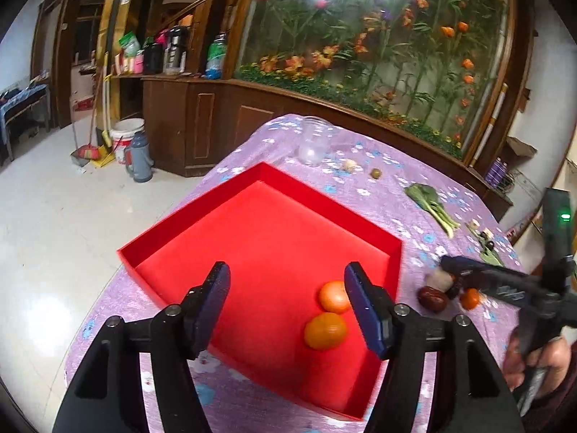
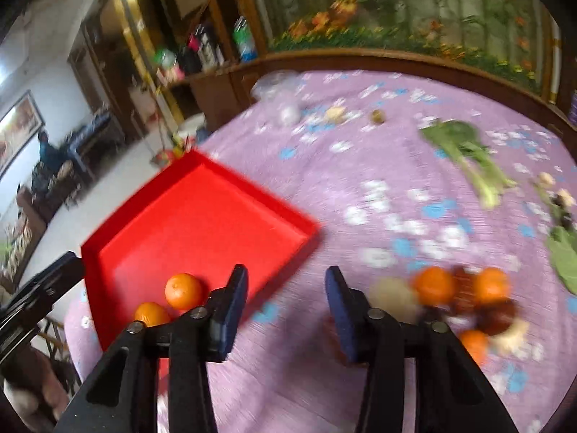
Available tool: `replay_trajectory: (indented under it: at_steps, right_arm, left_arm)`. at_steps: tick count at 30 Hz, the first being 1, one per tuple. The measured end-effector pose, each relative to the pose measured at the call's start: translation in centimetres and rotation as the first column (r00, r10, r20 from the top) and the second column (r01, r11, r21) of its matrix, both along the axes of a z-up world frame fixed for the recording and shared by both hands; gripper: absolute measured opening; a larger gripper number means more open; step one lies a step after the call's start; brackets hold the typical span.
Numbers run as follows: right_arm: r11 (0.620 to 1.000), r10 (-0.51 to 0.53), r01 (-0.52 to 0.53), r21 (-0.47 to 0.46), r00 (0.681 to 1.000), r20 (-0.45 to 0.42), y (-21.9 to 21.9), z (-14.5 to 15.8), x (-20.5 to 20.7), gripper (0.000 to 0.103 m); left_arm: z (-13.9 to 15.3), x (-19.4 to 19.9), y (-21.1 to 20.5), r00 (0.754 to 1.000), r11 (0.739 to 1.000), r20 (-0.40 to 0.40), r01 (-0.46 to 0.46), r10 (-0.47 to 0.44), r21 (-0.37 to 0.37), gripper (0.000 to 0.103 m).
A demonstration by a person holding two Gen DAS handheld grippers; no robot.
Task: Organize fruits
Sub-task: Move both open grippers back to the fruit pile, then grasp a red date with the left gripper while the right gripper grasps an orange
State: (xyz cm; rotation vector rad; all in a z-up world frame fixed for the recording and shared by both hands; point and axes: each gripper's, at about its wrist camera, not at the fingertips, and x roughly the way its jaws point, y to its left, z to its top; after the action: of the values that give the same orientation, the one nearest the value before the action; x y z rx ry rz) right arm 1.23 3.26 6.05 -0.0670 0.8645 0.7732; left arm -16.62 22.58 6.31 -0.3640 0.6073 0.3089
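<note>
A red tray lies on the purple flowered tablecloth and holds two oranges. My left gripper is open and empty above the tray, just left of the oranges. In the right wrist view, the tray with the two oranges lies at the left. My right gripper is open and empty over bare cloth, between the tray and a blurred pile of oranges, red dates and pale pieces. The right gripper also shows in the left wrist view, by that pile.
A leafy green lies on the far right of the table, with small scraps beside it. A clear jar, a pale lump and a small brown fruit lie beyond the tray. A wooden cabinet stands behind.
</note>
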Motion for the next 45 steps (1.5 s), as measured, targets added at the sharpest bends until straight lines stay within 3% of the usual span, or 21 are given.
replay_trajectory:
  at_steps: [4, 8, 13, 19, 28, 33, 35, 39, 42, 45]
  right_arm:
    - [0.991, -0.129, 0.128, 0.034, 0.991, 0.029, -8.0, 1.3, 0.4, 0.061]
    - [0.96, -0.279, 0.279, 0.01, 0.959, 0.039, -16.3, 1.0, 1.4, 0.061]
    - [0.902, -0.431, 0.432, -0.026, 0.902, 0.026, -25.4, -0.4, 2.5, 0.061]
    - [0.846, -0.533, 0.532, -0.044, 0.846, -0.011, -32.1, -2.5, 4.7, 0.061]
    - [0.809, -0.584, 0.581, -0.086, 0.812, -0.007, -33.1, -4.6, 9.4, 0.061]
    - [0.811, -0.582, 0.577, -0.096, 0.812, -0.037, -32.7, -6.0, 11.2, 0.06]
    - [0.813, -0.579, 0.573, -0.105, 0.815, -0.037, -32.5, -6.3, 11.5, 0.06]
    - [0.815, -0.575, 0.569, -0.112, 0.818, -0.024, -32.4, -6.5, 11.6, 0.06]
    - [0.813, -0.576, 0.57, -0.115, 0.818, -0.017, -32.4, -6.5, 11.6, 0.058]
    - [0.804, -0.586, 0.582, -0.124, 0.81, 0.003, -32.4, -6.6, 11.4, 0.035]
  left_arm:
    - [0.3, 1.1, -2.9, 0.997, 0.997, -0.005, 0.078, -0.078, 0.013, 0.071]
    - [0.4, 2.9, -6.6, 0.982, 0.983, -0.022, 0.186, -0.185, 0.002, 0.071]
    - [0.2, 5.4, -11.5, 0.954, 0.955, -0.054, 0.296, -0.294, 0.019, 0.071]
    - [-0.8, 9.1, -16.1, 0.908, 0.913, -0.091, 0.408, -0.408, -0.021, 0.071]
    - [-2.1, 15.7, -21.4, 0.86, 0.866, -0.16, 0.497, -0.484, 0.052, 0.071]
    - [-3.0, 18.6, -24.7, 0.813, 0.809, -0.181, 0.576, -0.553, 0.115, 0.07]
    - [-3.5, 19.5, -25.5, 0.791, 0.785, -0.196, 0.606, -0.579, 0.129, 0.065]
    - [-4.8, 21.0, -26.2, 0.757, 0.76, -0.234, 0.643, -0.61, 0.098, 0.034]
    - [-4.9, 21.1, -26.2, 0.756, 0.757, -0.218, 0.646, -0.618, 0.094, 0.031]
    - [-4.9, 20.9, -26.2, 0.765, 0.765, -0.208, 0.636, -0.609, 0.097, 0.031]
